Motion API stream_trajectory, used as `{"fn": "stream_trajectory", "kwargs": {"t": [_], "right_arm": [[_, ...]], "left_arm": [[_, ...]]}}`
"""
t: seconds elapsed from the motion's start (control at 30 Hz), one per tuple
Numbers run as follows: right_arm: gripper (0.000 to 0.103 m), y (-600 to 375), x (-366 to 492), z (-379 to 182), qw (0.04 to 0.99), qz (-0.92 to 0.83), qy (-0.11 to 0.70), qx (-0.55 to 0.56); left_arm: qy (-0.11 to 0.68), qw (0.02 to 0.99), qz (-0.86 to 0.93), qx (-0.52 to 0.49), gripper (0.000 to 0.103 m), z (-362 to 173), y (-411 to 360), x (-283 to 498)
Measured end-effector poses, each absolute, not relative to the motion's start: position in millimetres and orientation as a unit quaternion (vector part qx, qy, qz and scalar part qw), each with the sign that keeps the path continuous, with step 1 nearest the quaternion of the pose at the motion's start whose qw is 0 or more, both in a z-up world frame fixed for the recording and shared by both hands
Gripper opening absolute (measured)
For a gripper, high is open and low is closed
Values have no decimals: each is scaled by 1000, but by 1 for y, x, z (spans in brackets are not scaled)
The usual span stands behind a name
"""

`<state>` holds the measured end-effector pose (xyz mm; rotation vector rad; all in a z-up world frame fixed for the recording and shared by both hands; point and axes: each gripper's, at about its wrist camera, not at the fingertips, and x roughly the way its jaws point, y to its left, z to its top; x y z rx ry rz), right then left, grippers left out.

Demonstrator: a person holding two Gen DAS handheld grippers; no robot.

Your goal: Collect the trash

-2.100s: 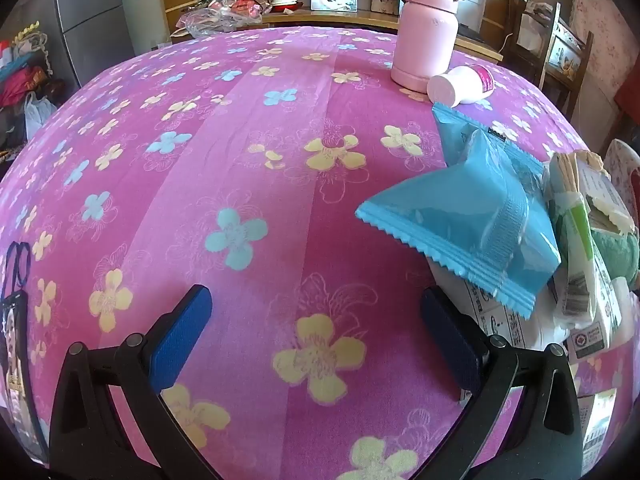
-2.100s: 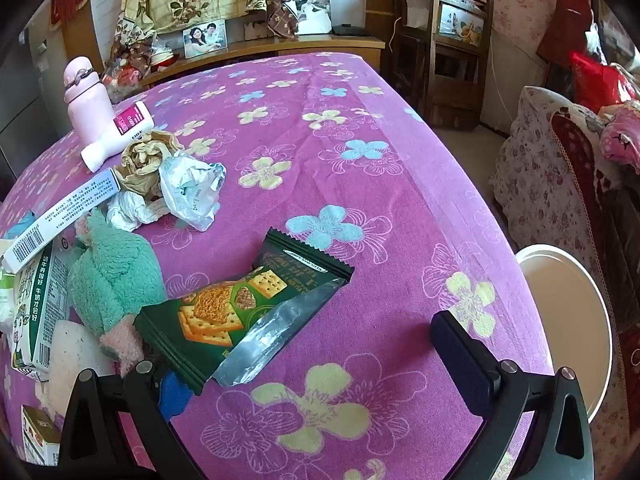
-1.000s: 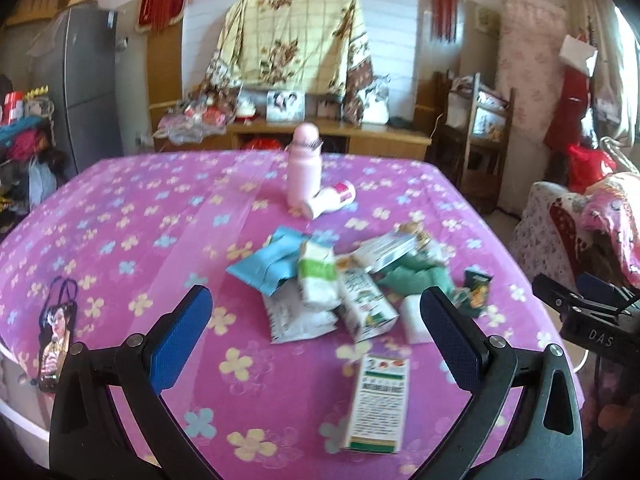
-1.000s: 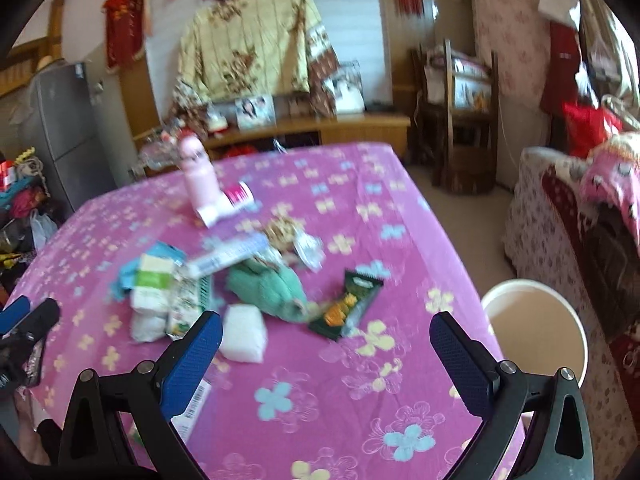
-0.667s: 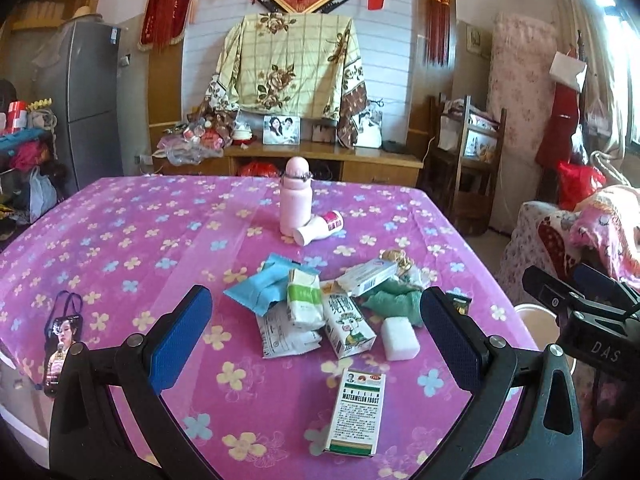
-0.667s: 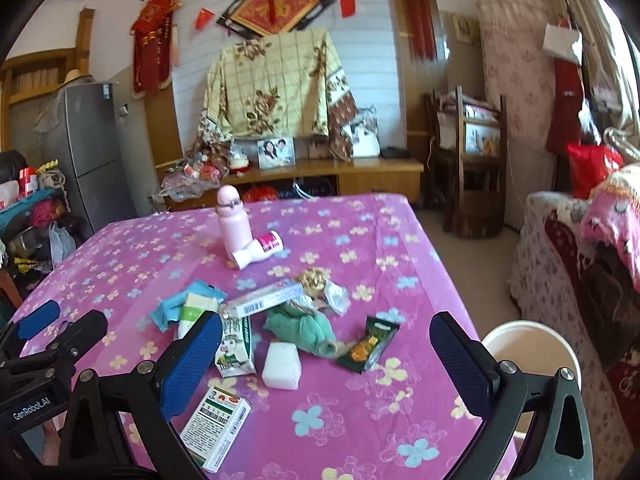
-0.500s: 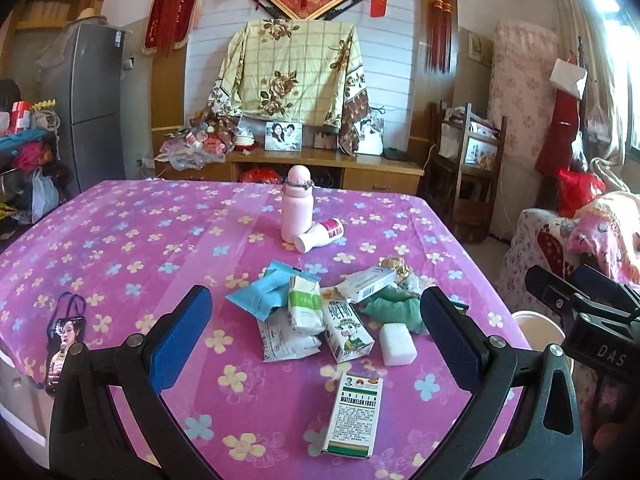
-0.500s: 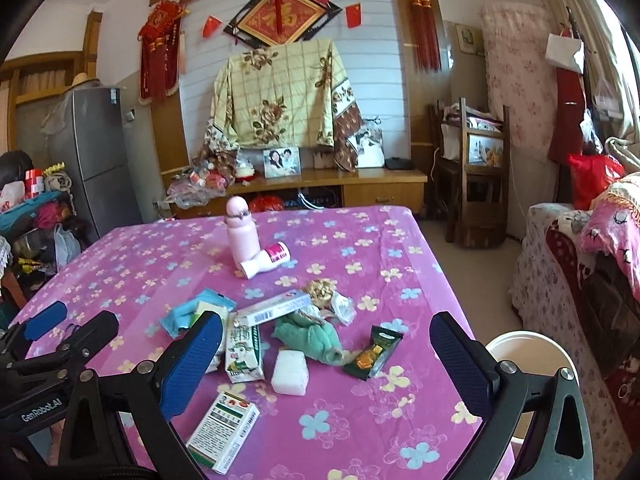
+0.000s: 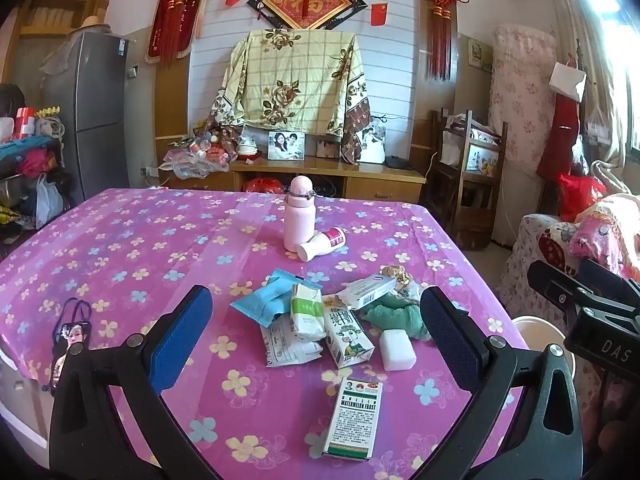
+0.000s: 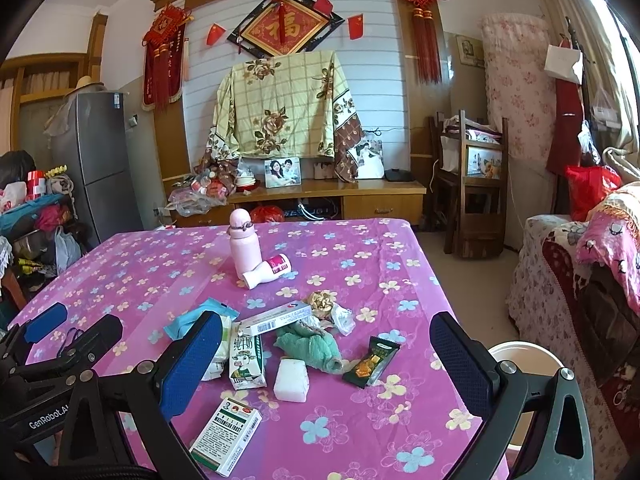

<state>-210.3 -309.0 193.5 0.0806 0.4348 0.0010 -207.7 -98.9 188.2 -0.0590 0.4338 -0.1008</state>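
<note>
A heap of trash lies on the pink flowered table (image 9: 120,248): a blue wrapper (image 9: 262,303), milk cartons (image 9: 347,336), a white toothpaste box (image 9: 366,290), a green cloth (image 9: 394,314), a white block (image 9: 397,355), a green and white medicine box (image 9: 352,418) and a dark cracker wrapper (image 10: 371,361). A white bin (image 10: 526,364) stands on the floor off the table's right edge. My left gripper (image 9: 316,344) is open and empty, held back above the table's near edge. My right gripper (image 10: 326,364) is open and empty too, to the right of the left one.
A pink bottle (image 9: 300,218) stands at mid table with a white bottle (image 9: 322,244) lying beside it. A photo tag (image 9: 70,338) lies at the left edge. A covered sofa (image 10: 580,272) is at the right, a cabinet (image 9: 320,180) and fridge (image 9: 100,116) behind.
Both grippers have pulled up and back from close over the trash to a wide view of the whole table. Both stay open and empty.
</note>
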Motion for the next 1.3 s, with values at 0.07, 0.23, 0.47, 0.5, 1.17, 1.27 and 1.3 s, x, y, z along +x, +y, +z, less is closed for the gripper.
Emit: {"fn": "stream_trajectory", "kwargs": {"t": [0.07, 0.23, 0.47, 0.5, 1.17, 1.27, 1.3], "right_arm": [[103, -309, -210, 194, 976, 0, 215, 40], [103, -309, -213, 196, 976, -1, 213, 39], [103, -309, -214, 197, 976, -1, 214, 37], [103, -310, -214, 198, 976, -2, 214, 36], [103, -312, -211, 201, 976, -3, 217, 38], [103, -313, -211, 202, 975, -2, 218, 38], [103, -313, -211, 201, 975, -3, 217, 38]], "left_arm": [[215, 975, -50, -28, 103, 188, -98, -208], [212, 976, -46, -31, 103, 191, -96, -209], [210, 976, -42, -32, 103, 193, -96, -209], [210, 976, -42, -31, 103, 193, -96, -209], [212, 976, -43, -31, 103, 196, -93, -209], [211, 976, -43, -31, 103, 196, -93, -210], [211, 976, -42, -31, 103, 197, -93, -210]]}}
